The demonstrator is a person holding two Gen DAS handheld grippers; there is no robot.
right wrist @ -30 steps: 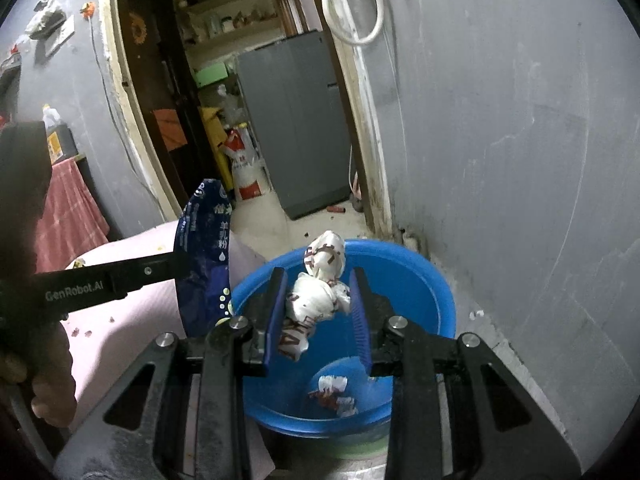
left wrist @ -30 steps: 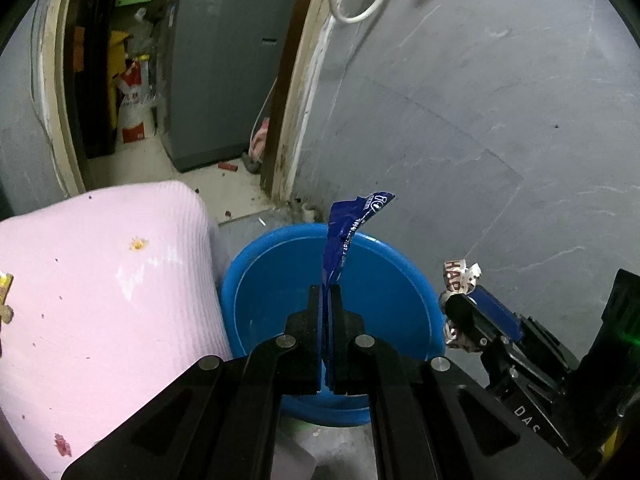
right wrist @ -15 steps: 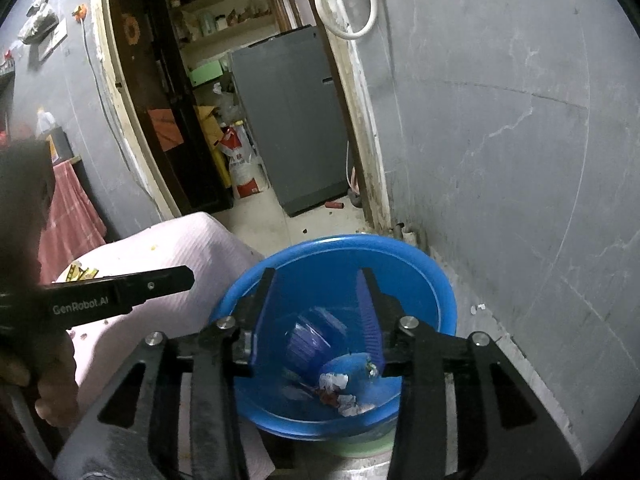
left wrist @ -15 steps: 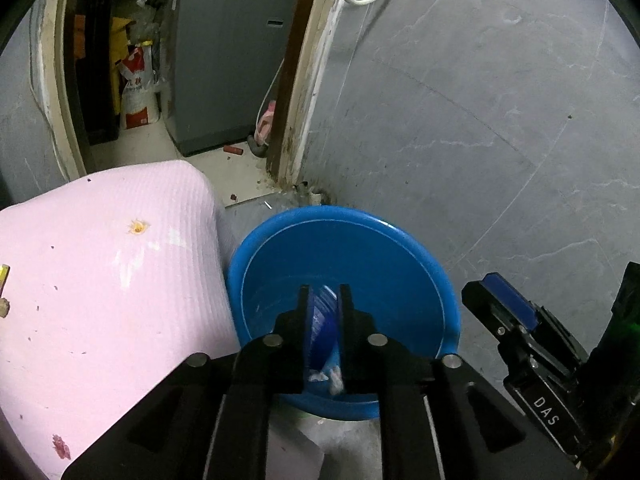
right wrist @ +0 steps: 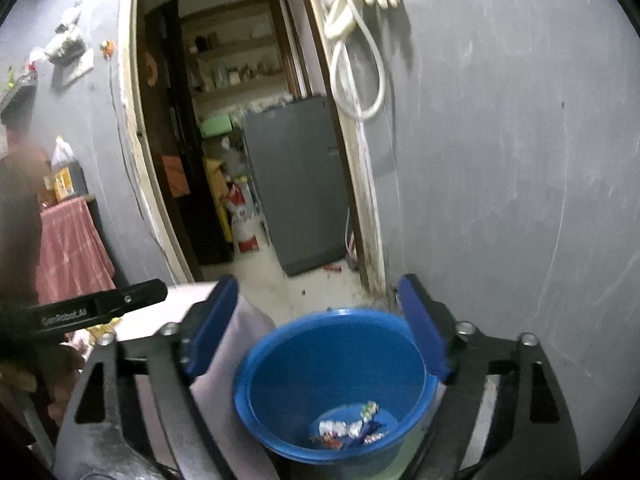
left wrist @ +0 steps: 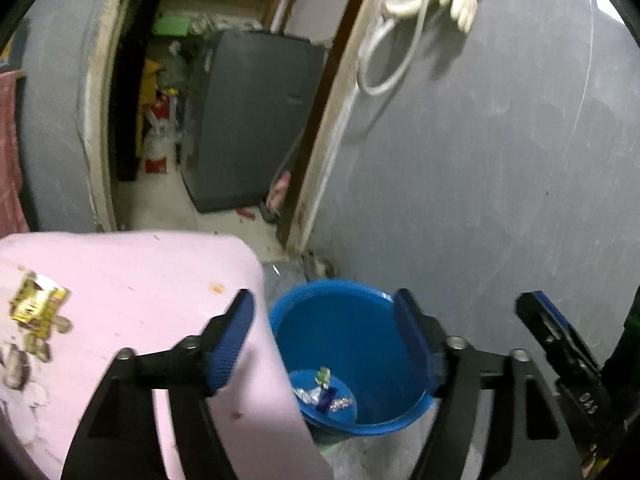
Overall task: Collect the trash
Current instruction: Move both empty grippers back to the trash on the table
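Wrappers (right wrist: 348, 430) lie in the basin (right wrist: 256, 364), right of the cushion (left wrist: 132, 280), beside the wall (right wrist: 520, 160).

A lived-in home: bare grey plaster walls (right wrist: 500, 160), a worn wooden doorway (right wrist: 136, 200) opening onto a storeroom with cluttered shelves (right wrist: 236, 76) and a grey appliance (right wrist: 300, 184), a hose (right wrist: 356, 60) hung by the door, a pink-covered surface (left wrist: 132, 292), and a blue plastic basin (right wrist: 332, 364) on the floor

The left gripper (left wrist: 324, 336) hangs above a blue basin (left wrist: 400, 420) with its jaws spread wide and nothing between them. Crumpled wrappers (left wrist: 322, 394) lie at the basin's bottom. A pink cloth (left wrist: 140, 280) beside the basin carries a yellow wrapper (left wrist: 36, 306).
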